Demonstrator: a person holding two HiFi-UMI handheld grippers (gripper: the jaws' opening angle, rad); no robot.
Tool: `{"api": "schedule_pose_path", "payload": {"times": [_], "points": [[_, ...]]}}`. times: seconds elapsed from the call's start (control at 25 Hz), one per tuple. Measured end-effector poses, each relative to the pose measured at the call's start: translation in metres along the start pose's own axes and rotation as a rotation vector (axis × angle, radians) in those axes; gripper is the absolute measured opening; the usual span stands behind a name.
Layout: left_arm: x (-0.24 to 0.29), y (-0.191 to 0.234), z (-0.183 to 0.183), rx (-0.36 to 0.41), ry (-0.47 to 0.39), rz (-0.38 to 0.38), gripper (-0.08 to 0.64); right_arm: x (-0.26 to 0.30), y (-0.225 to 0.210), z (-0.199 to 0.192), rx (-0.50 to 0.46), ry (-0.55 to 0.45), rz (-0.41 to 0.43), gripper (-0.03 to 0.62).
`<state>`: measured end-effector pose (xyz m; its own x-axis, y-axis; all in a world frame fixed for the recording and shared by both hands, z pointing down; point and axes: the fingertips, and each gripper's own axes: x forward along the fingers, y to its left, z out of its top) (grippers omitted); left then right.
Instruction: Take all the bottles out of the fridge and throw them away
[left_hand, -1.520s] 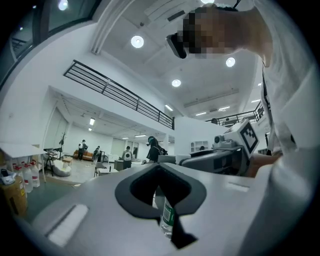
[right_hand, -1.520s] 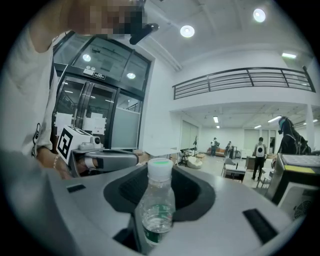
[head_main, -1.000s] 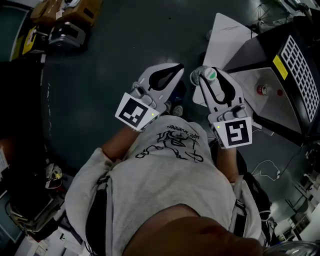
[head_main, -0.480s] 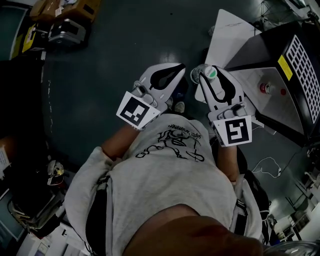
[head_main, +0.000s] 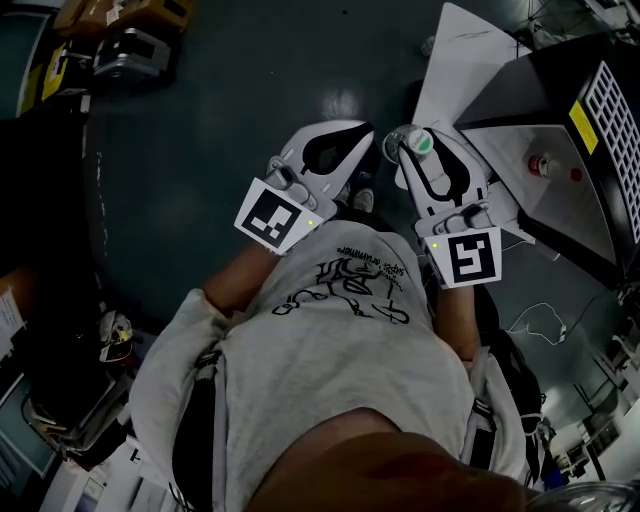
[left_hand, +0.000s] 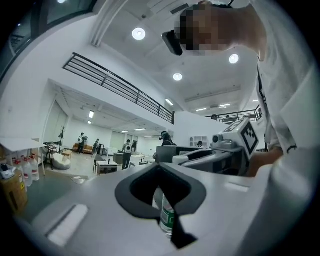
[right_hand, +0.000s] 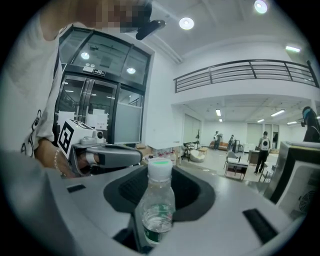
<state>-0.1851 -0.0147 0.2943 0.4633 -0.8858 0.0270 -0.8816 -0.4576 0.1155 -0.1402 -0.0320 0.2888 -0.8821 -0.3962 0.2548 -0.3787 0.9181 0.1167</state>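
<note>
**A:** so what's actually sitting on that floor (head_main: 230, 110)? It just looks like dark grey-green concrete to me.

**B:** pretty much, yeah. Far left corner has cardboard boxes (head_main: 175, 10) and a grey-black machine (head_main: 135, 65) just beside them. On the right there's a white sheet (head_main: 470, 55) lying flat, with a black cabinet (head_main: 535, 95) touching its edge.

**A:** anything closer in?

**B:** a shoe (head_main: 362, 200) planted mid-floor, a thin pale cable (head_main: 535, 322) looping near the right side, and some clutter (head_main: 110, 335) low on the left that's too dark to make out.
</note>
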Motion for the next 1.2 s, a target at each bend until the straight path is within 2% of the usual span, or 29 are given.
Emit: {"api": "schedule_pose_path", "payload": {"times": [1.2], "points": [[-0.014, 0.0, -0.065, -0.042, 0.094, 0.027, 0.008, 0.017, 0.031, -0.068, 0.038, 0.055, 0.042, 0.15]]}}
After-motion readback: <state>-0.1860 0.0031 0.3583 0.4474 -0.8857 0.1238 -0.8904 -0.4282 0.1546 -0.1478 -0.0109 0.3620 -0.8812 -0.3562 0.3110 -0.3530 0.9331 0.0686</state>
